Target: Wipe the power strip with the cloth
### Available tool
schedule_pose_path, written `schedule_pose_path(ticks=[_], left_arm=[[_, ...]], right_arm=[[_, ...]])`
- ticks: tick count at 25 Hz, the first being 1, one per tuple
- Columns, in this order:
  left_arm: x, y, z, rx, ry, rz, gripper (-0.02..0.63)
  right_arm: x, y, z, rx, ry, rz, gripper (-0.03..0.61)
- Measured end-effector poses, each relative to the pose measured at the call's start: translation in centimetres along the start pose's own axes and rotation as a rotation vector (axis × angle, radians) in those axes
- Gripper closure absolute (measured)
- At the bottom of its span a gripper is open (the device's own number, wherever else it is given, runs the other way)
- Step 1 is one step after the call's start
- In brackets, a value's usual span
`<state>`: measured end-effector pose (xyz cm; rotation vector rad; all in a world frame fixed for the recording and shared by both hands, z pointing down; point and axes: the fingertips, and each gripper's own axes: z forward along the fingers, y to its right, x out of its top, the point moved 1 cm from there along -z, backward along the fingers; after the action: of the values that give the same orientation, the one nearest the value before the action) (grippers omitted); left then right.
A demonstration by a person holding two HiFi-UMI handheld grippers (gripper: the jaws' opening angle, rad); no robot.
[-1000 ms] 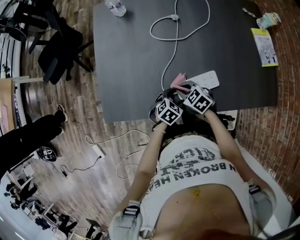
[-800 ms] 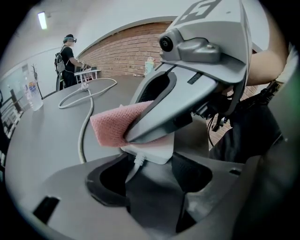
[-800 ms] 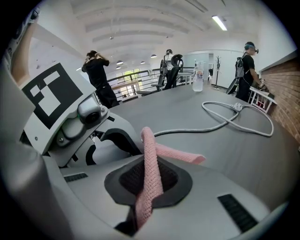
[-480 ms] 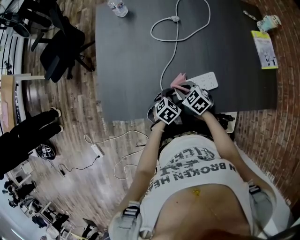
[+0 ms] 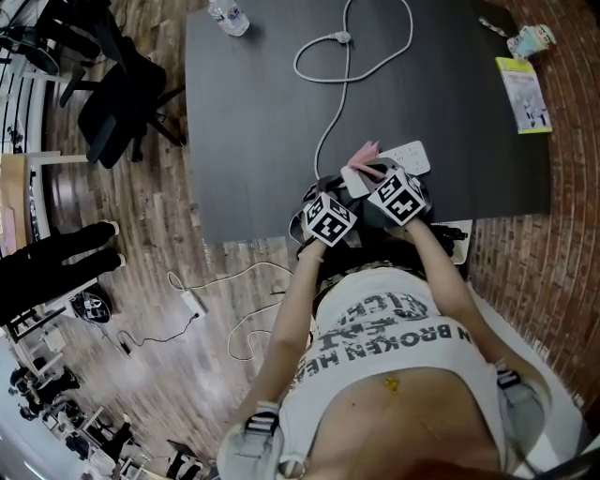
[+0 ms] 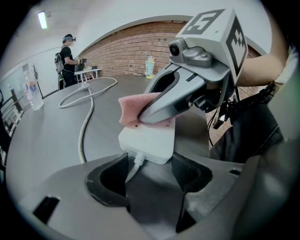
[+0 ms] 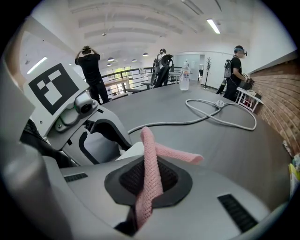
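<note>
A white power strip [image 5: 414,156] lies near the front edge of the dark table [image 5: 253,122], and its white cord [image 5: 323,122] loops away to the back. In the left gripper view my left gripper [image 6: 147,161] holds the strip's [image 6: 146,140] cord end between its jaws. My right gripper [image 7: 150,176] is shut on a pink cloth [image 7: 151,164]. It presses the cloth [image 6: 136,110] down onto the strip's top. In the head view both grippers [image 5: 349,187] [image 5: 367,171] crowd together over the strip's left end, beside the cloth [image 5: 361,154].
A water bottle [image 5: 230,14] stands at the table's far left corner. A yellow-green booklet [image 5: 525,94] and a small cup [image 5: 527,39] sit at the far right. An office chair [image 5: 122,94] stands left of the table. People stand in the background [image 7: 91,70].
Both grippers stay over the strip's end and shift only slightly. The cloth sits a little further onto the strip. The legs of a person at the left have moved.
</note>
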<state>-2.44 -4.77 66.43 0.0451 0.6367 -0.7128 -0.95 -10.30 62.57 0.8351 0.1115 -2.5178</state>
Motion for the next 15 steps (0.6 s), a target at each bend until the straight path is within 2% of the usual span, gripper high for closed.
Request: schedule_pose_path(ticks=[15], left_arm=[[-0.1, 0.1, 0.1, 0.002, -0.001, -0.001, 0.340]], right_arm=[[-2.0, 2.7, -1.5, -0.072, -0.008, 0.062, 0.561]])
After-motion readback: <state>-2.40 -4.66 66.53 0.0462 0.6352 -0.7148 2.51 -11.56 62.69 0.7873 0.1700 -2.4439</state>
